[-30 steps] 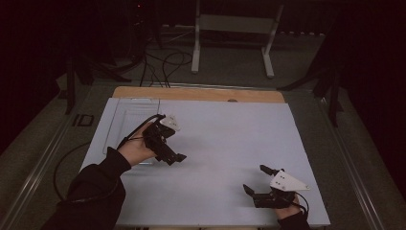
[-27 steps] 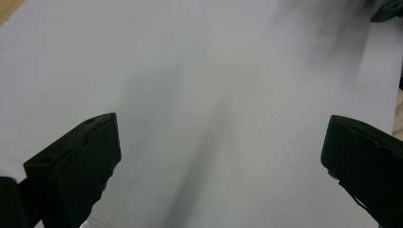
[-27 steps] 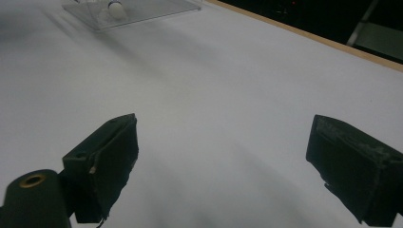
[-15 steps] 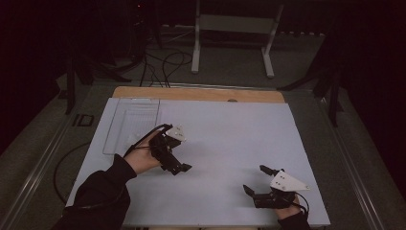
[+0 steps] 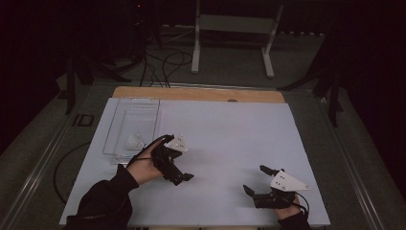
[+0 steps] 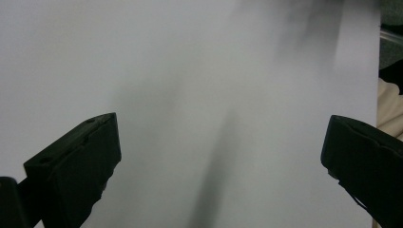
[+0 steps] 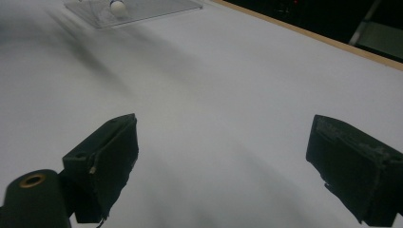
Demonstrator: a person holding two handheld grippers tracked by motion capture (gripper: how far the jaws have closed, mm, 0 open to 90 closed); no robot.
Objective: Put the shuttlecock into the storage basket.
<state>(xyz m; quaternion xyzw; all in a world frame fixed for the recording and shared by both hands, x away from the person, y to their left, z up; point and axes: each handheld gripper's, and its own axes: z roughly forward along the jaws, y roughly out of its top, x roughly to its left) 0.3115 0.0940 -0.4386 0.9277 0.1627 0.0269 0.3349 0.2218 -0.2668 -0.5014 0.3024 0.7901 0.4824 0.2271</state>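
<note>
My left gripper [image 5: 182,177] hovers over the white table sheet [image 5: 230,134], held by a hand in a dark sleeve just right of a clear plastic tray [image 5: 131,125]. Seen in the left gripper view, that gripper [image 6: 221,142] is open, with bare sheet between its jaws. A small white object [image 5: 134,142] lies at the tray's near end. My right gripper [image 5: 255,180] rests low near the table's front right, jaws pointing left. In its own view it [image 7: 223,142] stands open and holds nothing. The tray [image 7: 138,8] and a white ball [image 7: 117,5] show far off.
A wooden strip [image 5: 201,94] runs along the table's far edge. Behind it stand a white metal frame [image 5: 234,28] and cables [image 5: 163,57] on the dark floor. Metal rails [image 5: 38,163] flank the table's sides.
My left gripper has moved right and toward the near edge, away from the tray. The right gripper has stayed put.
</note>
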